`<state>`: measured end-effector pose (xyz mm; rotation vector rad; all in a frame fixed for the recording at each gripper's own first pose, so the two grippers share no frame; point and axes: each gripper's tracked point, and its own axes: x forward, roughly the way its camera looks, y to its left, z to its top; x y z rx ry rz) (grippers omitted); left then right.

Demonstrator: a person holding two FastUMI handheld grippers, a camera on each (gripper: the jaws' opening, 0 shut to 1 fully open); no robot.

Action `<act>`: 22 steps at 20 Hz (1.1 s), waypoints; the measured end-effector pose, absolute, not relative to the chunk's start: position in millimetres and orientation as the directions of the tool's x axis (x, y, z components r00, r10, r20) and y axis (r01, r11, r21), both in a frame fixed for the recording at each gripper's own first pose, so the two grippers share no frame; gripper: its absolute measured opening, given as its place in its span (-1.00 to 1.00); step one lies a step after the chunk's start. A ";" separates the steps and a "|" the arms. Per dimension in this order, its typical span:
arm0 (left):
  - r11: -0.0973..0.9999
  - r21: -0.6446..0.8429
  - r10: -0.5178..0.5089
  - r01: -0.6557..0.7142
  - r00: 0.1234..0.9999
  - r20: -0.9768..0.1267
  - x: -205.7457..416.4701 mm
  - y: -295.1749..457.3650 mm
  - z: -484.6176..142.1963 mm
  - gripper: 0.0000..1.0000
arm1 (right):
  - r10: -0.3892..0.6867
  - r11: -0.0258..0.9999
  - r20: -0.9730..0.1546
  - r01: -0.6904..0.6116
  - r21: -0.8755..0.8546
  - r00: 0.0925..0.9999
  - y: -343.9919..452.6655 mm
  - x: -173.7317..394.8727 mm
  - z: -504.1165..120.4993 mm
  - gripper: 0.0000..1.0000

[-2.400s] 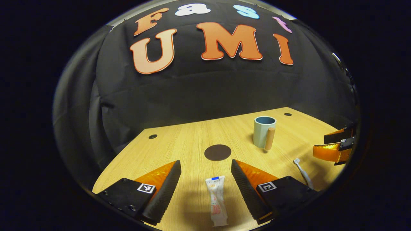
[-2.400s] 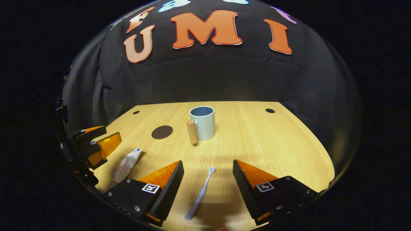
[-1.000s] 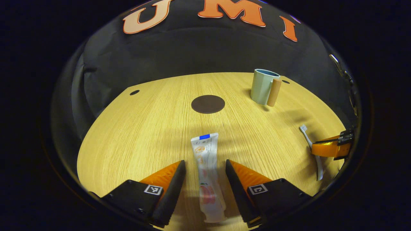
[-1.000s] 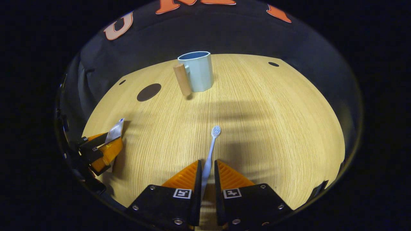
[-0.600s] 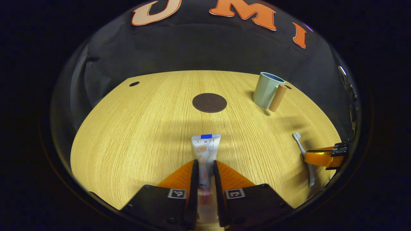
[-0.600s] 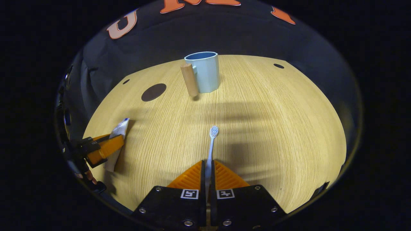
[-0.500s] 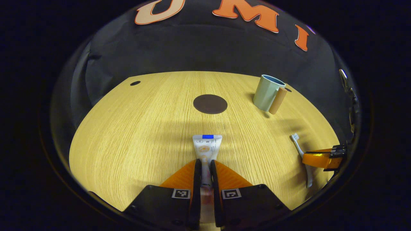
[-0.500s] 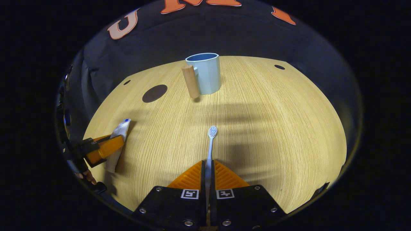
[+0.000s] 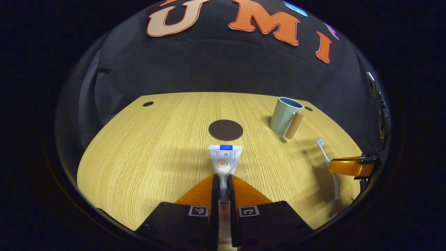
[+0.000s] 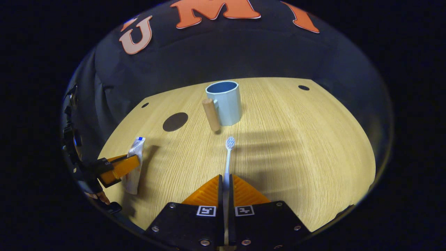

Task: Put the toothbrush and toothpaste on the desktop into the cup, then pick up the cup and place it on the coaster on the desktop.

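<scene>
My left gripper [image 9: 223, 182] is shut on the lower part of a white toothpaste tube [image 9: 225, 158], whose flat end points forward a little above the wooden table [image 9: 146, 150]. My right gripper [image 10: 225, 183] is shut on the handle of a pale toothbrush [image 10: 228, 157], bristle head forward and raised off the wood. A light blue cup [image 10: 226, 103] with a wooden handle stands upright just beyond the brush head. The dark round coaster [image 9: 225, 129] lies just past the tube, left of the cup [image 9: 283, 116]. In the right gripper view the left gripper [image 10: 118, 167] holds the tube [image 10: 135, 164] at far left.
Small dark holes sit in the tabletop near its back corners [image 9: 148, 104] [image 10: 304, 88]. The black cloth wall closes the table's far side. Fingers of a hand [image 10: 97, 197] show behind the left gripper. Bare wood lies right of the cup.
Both grippers came down and closed, the left on the toothpaste, the right on the toothbrush. In the last half second both have risen slightly and the cup looks nearer to the brush head.
</scene>
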<state>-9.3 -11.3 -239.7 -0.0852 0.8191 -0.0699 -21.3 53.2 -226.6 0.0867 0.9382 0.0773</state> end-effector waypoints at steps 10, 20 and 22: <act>0.989 -0.145 -0.120 0.029 0.728 -0.676 -2.4 -8.8 -219.7 -0.75 | 0.155 0.988 -0.690 -0.102 0.117 0.707 64.9 17.6 -176.5 -0.89; 0.986 -0.157 -0.141 0.057 0.794 -0.592 10.7 -7.9 -185.2 -0.75 | 0.180 0.984 -0.500 -0.155 0.090 0.847 68.4 71.9 -138.9 -0.89; 0.986 -0.157 -0.135 0.052 0.801 -0.583 10.7 -4.4 -182.5 -0.75 | 0.172 0.985 -0.468 -0.155 0.076 0.867 67.4 82.3 -132.6 -0.89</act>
